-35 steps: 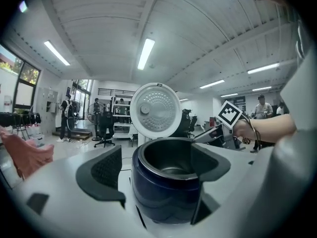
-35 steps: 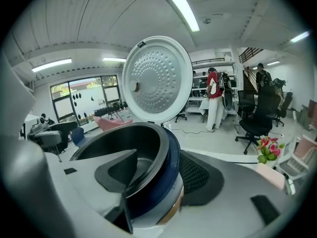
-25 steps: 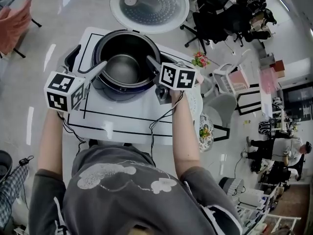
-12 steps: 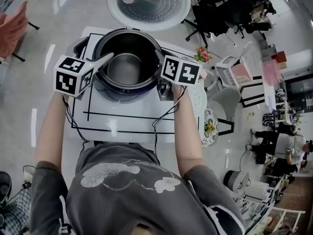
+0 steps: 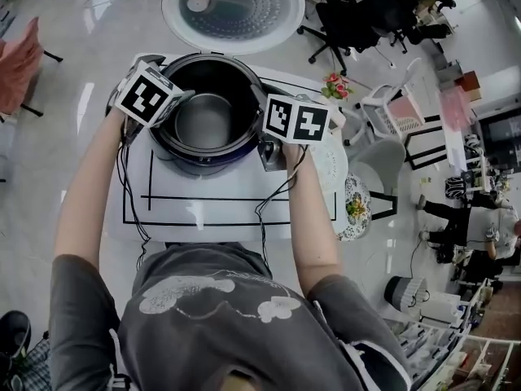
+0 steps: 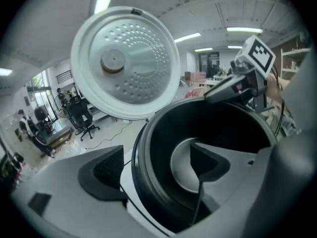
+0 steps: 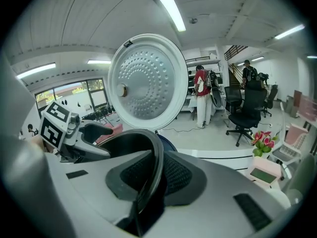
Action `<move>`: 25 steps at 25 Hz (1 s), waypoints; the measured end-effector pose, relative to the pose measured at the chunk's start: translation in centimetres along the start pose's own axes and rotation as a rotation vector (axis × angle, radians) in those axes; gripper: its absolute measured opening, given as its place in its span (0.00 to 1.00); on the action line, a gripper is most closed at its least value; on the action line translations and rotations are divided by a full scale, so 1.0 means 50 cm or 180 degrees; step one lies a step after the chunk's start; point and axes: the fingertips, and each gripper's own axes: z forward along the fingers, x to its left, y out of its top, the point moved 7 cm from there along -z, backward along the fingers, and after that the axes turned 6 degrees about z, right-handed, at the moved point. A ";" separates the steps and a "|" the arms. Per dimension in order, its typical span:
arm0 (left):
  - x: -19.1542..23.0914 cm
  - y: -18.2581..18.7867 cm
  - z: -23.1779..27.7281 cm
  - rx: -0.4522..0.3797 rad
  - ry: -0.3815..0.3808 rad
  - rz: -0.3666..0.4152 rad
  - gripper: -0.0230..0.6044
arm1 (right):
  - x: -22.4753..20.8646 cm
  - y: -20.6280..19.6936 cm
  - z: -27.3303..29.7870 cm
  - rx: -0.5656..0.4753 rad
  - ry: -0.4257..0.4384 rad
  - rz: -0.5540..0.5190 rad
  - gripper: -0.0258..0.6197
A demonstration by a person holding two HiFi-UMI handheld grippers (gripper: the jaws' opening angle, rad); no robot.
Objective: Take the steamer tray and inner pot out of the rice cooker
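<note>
The rice cooker (image 5: 199, 160) stands on the white table with its round lid (image 5: 234, 8) swung open behind it. The dark inner pot (image 5: 203, 120) sits inside. My right gripper (image 5: 259, 111) is at the pot's right rim. Its jaws have just been closing, and in the right gripper view the thin rim (image 7: 148, 138) is pinched between the pads of the right gripper (image 7: 157, 175). My left gripper (image 5: 183, 96) is at the left rim. In the left gripper view the left gripper (image 6: 157, 165) is open and straddles the pot wall (image 6: 223, 128), one pad outside and one inside.
The white table (image 5: 228, 210) carries black line markings, and cables hang from both grippers across it. A patterned plate (image 5: 352, 208) lies at its right edge, with a grey chair (image 5: 370, 169) and flowers (image 5: 334, 90) beyond. Office chairs and people are further off.
My left gripper has moved from the table's left side forward and inward to the pot's left rim, turning as it went. The right gripper has stayed at the right rim.
</note>
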 end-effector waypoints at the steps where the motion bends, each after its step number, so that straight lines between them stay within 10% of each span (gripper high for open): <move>1: -0.001 0.002 0.009 0.0125 0.0002 0.0136 0.71 | 0.000 0.000 0.001 0.0000 0.0008 0.0001 0.18; 11: 0.001 0.024 0.068 0.0951 0.0628 0.1335 0.32 | -0.003 -0.002 0.002 0.0002 0.0110 0.0034 0.18; 25: 0.027 0.044 0.058 0.1127 0.0353 0.0588 0.24 | 0.005 0.014 -0.020 -0.0128 0.0303 0.0118 0.18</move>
